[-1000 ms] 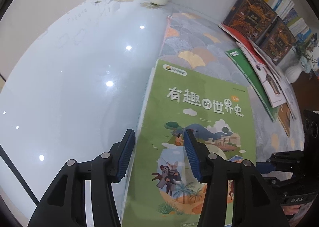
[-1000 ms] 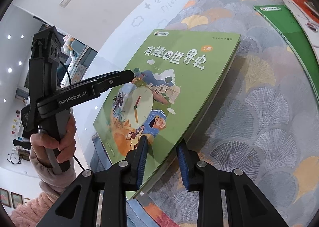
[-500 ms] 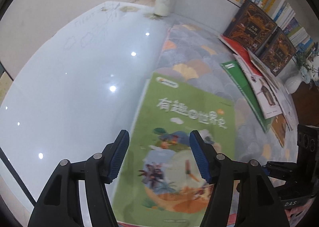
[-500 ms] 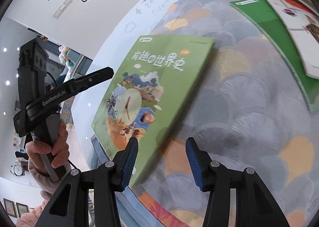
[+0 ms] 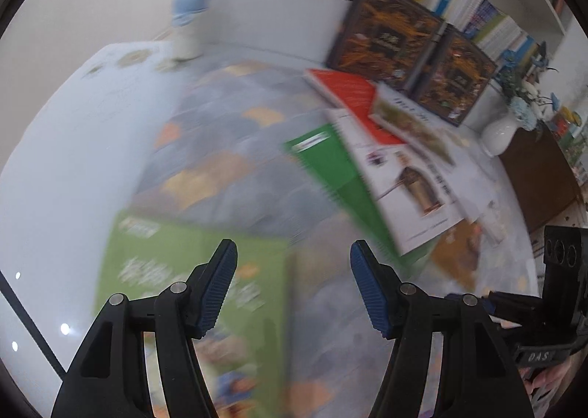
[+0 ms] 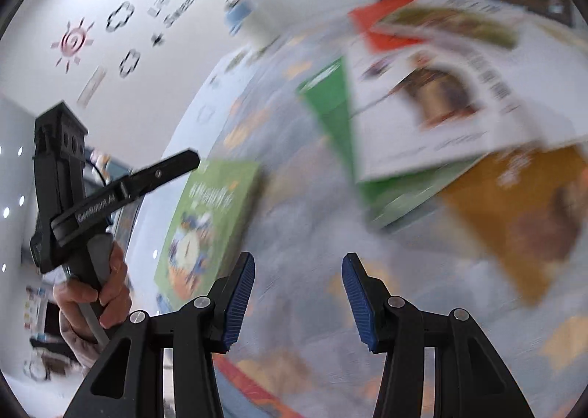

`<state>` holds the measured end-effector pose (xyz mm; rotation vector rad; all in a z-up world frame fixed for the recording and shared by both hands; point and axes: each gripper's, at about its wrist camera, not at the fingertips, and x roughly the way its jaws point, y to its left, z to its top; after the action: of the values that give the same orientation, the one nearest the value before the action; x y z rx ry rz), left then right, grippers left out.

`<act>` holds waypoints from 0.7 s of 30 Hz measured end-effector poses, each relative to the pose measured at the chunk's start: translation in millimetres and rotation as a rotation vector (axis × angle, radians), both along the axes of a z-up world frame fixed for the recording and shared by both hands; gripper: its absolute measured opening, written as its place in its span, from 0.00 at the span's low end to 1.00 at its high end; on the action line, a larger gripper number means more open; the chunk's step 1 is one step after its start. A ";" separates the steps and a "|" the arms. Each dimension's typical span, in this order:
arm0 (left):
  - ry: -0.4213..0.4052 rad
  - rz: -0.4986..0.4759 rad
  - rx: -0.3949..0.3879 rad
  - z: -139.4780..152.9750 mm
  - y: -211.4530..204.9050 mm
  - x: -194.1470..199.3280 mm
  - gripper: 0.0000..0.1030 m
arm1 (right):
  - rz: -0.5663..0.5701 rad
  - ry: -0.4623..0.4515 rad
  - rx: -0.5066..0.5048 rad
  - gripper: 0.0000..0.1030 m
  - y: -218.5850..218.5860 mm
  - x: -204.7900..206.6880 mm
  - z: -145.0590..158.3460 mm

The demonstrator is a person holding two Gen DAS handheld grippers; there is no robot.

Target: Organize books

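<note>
The right gripper (image 6: 298, 302) hangs parted and empty over the patterned tabletop (image 6: 316, 234). The light-green book (image 6: 209, 230) lies flat at left (blurred), near the left gripper (image 6: 183, 160); overlapping books (image 6: 433, 102) sprawl at upper right.

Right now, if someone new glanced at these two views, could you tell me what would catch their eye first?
Probably the light green picture book lying flat at the near left edge of the patterned rug, free of both grippers, whose jaws stand open and empty. Next, the sprawl of overlapping books at right: a dark green book under a white-covered one. Behind them, two dark ornate books lean upright against the bookshelf.
</note>
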<state>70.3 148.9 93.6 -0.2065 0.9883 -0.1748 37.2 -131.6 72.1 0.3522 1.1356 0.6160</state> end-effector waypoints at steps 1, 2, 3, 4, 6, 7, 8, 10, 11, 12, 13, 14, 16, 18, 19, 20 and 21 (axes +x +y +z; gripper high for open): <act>-0.013 -0.022 -0.008 5.6 -13.0 9.8 0.60 | -0.026 -0.016 -0.005 0.47 -12.0 6.7 5.3; -0.023 -0.032 -0.010 9.8 -21.7 16.3 0.62 | -0.065 -0.037 -0.013 0.47 -27.7 16.3 12.1; -0.042 -0.041 -0.007 16.0 -33.8 25.2 0.63 | -0.089 -0.052 -0.014 0.47 -38.0 24.1 17.0; -0.060 -0.050 -0.003 20.2 -41.9 31.2 0.67 | -0.117 -0.065 0.000 0.47 -49.3 35.5 21.7; -0.113 -0.094 -0.006 30.1 -65.3 52.9 0.73 | -0.185 -0.068 0.058 0.48 -71.8 53.5 23.8; -0.136 -0.109 -0.020 32.8 -74.6 65.9 0.74 | -0.233 -0.063 0.088 0.49 -86.6 67.8 22.8; -0.163 -0.118 -0.027 34.6 -80.8 75.5 0.74 | -0.266 -0.063 0.096 0.49 -96.3 80.2 21.3; -0.214 -0.141 -0.010 33.1 -98.3 104.5 0.76 | -0.333 -0.068 0.078 0.49 -110.8 102.6 16.4; -0.211 -0.152 0.009 30.2 -105.6 118.0 0.76 | -0.360 -0.067 0.063 0.49 -117.0 114.5 12.8; -0.186 -0.165 0.030 22.0 -115.1 138.6 0.76 | -0.372 -0.065 0.056 0.49 -121.5 123.4 10.3; -0.166 -0.167 0.040 15.6 -120.1 152.1 0.76 | -0.388 -0.058 0.044 0.49 -125.8 136.6 3.8; -0.137 -0.161 0.050 4.8 -125.5 172.3 0.76 | -0.400 -0.051 0.040 0.49 -128.2 145.0 -0.4; -0.101 -0.148 0.047 -9.6 -129.8 196.4 0.76 | -0.420 -0.033 0.043 0.49 -133.3 158.3 -12.1; -0.065 -0.129 0.039 -26.4 -132.1 215.8 0.75 | -0.411 -0.008 0.063 0.49 -136.5 168.4 -22.6; -0.048 -0.129 0.029 -33.8 -133.4 222.4 0.75 | -0.391 -0.007 0.075 0.49 -135.6 173.7 -27.6; -0.029 -0.137 0.017 -39.9 -135.7 226.8 0.75 | -0.381 -0.030 0.083 0.49 -135.3 175.9 -28.3; -0.018 -0.147 0.005 -44.5 -137.0 228.6 0.75 | -0.378 -0.049 0.080 0.49 -134.4 177.6 -28.6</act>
<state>299.0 11.9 49.2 -0.1276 0.9866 -0.3082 214.8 -266.0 43.5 0.6006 0.9663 0.3348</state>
